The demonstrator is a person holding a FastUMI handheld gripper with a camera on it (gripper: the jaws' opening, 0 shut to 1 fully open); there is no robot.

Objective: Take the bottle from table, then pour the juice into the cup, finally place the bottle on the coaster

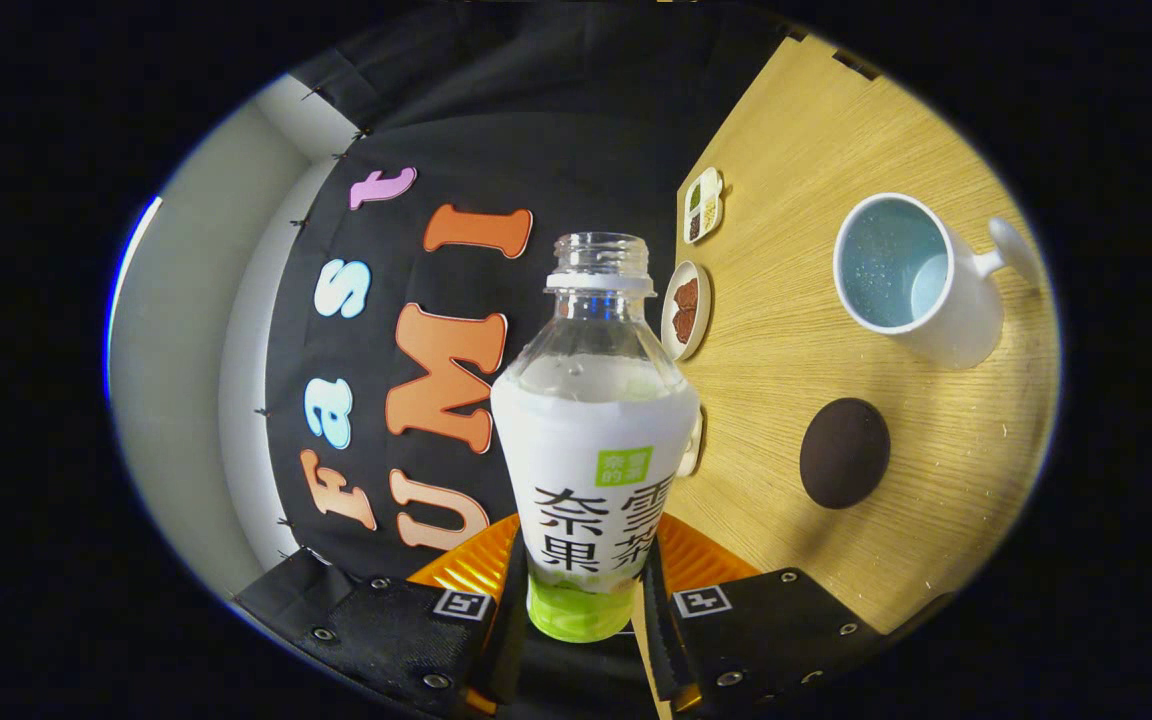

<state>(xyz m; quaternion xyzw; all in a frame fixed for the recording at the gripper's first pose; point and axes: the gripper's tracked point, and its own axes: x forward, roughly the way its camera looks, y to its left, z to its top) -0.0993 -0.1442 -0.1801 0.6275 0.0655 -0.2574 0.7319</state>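
Observation:
A clear bottle (591, 440) with a white label and no cap stands between my fingers, and my gripper (581, 590) is shut on its lower body. Pale liquid fills it to the shoulder, with green at its base. The view is rolled, so the wooden table (796, 330) rises along the bottle's right side. Beyond the fingers to the right, a white cup (901, 270) with a pale blue inside stands on the table, handle pointing away from the bottle. The dark round coaster (844, 452) lies between the cup and my fingers. The bottle's mouth is well apart from the cup.
Along the table's far edge, close to the bottle's neck, are a small white dish (686, 308) with brown food and a divided dish (703, 204) with condiments. The black booth wall (456, 130) hangs behind the bottle, with a pale wall (186, 330) to its left.

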